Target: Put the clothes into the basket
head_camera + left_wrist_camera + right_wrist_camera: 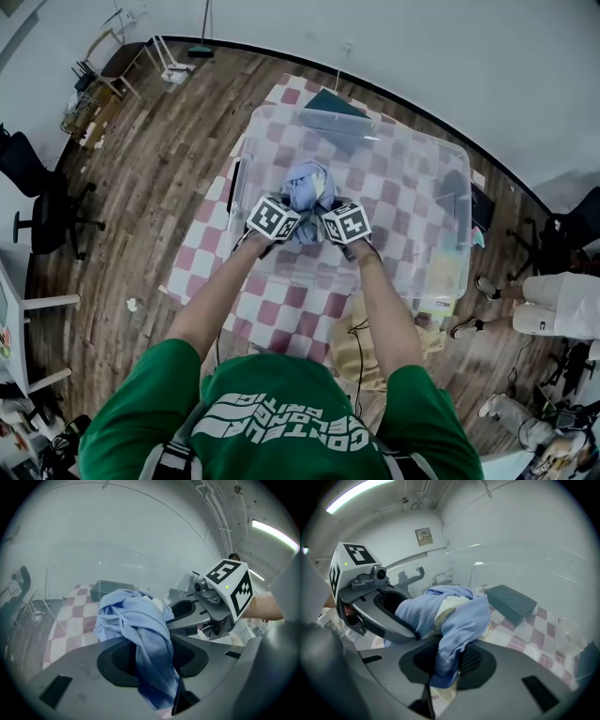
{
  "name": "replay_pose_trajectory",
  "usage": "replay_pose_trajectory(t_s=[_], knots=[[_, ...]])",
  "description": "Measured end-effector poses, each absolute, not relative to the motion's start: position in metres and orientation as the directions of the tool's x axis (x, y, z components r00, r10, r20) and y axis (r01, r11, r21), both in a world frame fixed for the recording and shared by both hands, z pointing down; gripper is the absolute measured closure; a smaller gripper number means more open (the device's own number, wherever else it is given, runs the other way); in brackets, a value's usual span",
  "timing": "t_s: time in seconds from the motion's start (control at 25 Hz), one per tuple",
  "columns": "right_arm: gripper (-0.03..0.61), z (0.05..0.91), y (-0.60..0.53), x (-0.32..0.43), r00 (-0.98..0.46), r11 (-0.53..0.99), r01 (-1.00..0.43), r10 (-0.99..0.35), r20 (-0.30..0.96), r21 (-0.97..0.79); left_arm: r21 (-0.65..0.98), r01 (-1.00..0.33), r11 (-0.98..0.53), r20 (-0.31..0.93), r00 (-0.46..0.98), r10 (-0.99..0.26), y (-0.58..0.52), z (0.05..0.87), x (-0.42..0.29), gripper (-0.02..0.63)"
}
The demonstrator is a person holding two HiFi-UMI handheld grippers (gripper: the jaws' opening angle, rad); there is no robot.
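A bunched light blue garment [309, 186] with a pale yellow piece inside hangs between my two grippers, above the inside of the clear plastic basket [441, 150]. My left gripper [292, 223] is shut on its left side, and the blue cloth [136, 620] runs down between the pads. My right gripper [324, 225] is shut on the right side of the same bundle [459, 611]. The two grippers sit close together, tips almost touching. In the left gripper view the right gripper [187, 616] shows beside the cloth; in the right gripper view the left gripper [389, 616] does.
The basket stands on a red-and-white checkered cloth [202, 262] on a wooden floor. A teal box [333, 101] lies behind the far wall. A yellowish cloth [352, 347] lies near my right side. A black office chair [42, 202] stands left; a person's legs [553, 305] are right.
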State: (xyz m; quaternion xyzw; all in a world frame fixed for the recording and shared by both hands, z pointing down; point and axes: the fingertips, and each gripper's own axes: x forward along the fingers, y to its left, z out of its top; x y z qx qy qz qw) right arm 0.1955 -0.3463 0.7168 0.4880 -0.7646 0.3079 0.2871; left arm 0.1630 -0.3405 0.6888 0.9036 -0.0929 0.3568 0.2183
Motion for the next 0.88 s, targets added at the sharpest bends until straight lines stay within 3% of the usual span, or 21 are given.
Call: replay_pose_trajectory(t_s=[0.48, 0.88], knots=[[0.491, 0.738, -0.336, 0.195, -0.336, 0.347, -0.922, -0.502, 0.797, -0.17, 0.304, -0.304, -0.903, 0.732, 0.682, 0.017, -0.332, 0.715, 0.159, 0.432], [0.377, 0.741, -0.336, 0.208, -0.294, 0.29, -0.943, -0.494, 0.819, -0.163, 0.269, -0.281, -0.921, 0.733, 0.68, 0.006, -0.333, 0.715, 0.162, 0.391]])
